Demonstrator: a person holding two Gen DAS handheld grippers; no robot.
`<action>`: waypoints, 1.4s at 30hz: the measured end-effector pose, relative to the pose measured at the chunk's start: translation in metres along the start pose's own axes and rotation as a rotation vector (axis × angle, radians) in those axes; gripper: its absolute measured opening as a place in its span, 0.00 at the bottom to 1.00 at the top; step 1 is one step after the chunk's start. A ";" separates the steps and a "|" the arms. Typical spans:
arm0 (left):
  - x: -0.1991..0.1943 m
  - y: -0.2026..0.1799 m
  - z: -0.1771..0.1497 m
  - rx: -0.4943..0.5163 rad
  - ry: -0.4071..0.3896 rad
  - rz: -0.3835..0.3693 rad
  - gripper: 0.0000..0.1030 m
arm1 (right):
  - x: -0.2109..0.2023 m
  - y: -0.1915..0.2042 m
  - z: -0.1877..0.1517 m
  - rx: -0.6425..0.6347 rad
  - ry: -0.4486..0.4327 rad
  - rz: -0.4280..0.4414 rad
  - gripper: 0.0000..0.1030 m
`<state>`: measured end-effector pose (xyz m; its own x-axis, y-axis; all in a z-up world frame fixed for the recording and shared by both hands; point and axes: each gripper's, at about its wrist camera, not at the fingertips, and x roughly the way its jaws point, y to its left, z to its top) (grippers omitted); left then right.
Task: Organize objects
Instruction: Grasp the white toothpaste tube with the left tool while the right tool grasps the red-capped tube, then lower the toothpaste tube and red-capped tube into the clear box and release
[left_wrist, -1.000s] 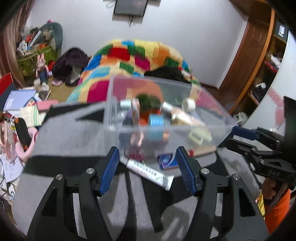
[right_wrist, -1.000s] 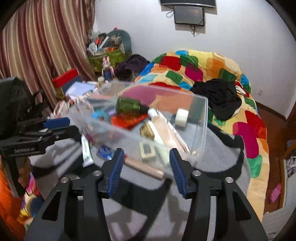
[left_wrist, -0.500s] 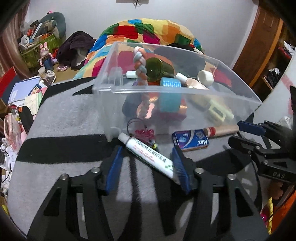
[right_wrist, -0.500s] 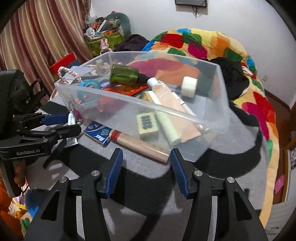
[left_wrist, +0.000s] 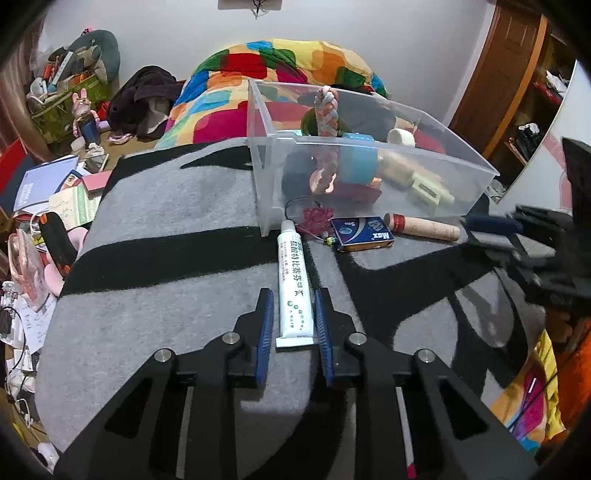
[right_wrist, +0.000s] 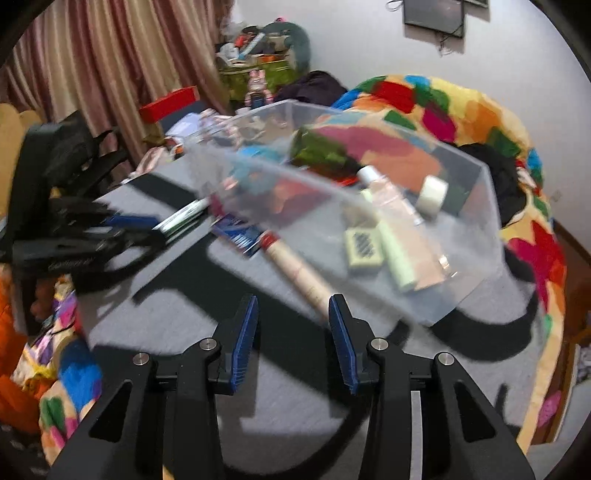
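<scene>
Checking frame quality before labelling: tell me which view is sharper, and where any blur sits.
Left wrist view: sharp on the white tube, fisheye bending at edges. Right wrist view: motion-smeared, especially the clear bin and blue box.

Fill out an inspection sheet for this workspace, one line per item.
Surface: grey mat with black stripes.
Job's things: toothpaste tube, blue box, wooden stick, red charm outside the clear bin.
Clutter: bin already holds several items.
Grippers: left gripper closing around the tube; right gripper closing, nothing between.
Cables: nothing seen.
Surroundings: colourful quilt, curtain.
</scene>
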<state>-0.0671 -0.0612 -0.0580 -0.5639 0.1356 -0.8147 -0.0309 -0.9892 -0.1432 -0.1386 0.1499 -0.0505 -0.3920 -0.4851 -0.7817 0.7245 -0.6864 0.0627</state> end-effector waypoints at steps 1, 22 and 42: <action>0.000 0.000 0.001 -0.004 -0.006 -0.002 0.21 | 0.004 0.000 0.003 0.001 0.006 -0.002 0.36; -0.004 -0.012 -0.012 0.034 -0.106 0.082 0.16 | 0.002 0.015 -0.008 0.076 -0.018 0.039 0.13; -0.051 -0.061 0.064 0.086 -0.315 -0.015 0.16 | -0.054 -0.018 0.038 0.217 -0.246 -0.110 0.13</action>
<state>-0.0897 -0.0109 0.0283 -0.7898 0.1398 -0.5972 -0.1030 -0.9901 -0.0955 -0.1523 0.1679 0.0138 -0.6048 -0.5000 -0.6199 0.5433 -0.8281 0.1379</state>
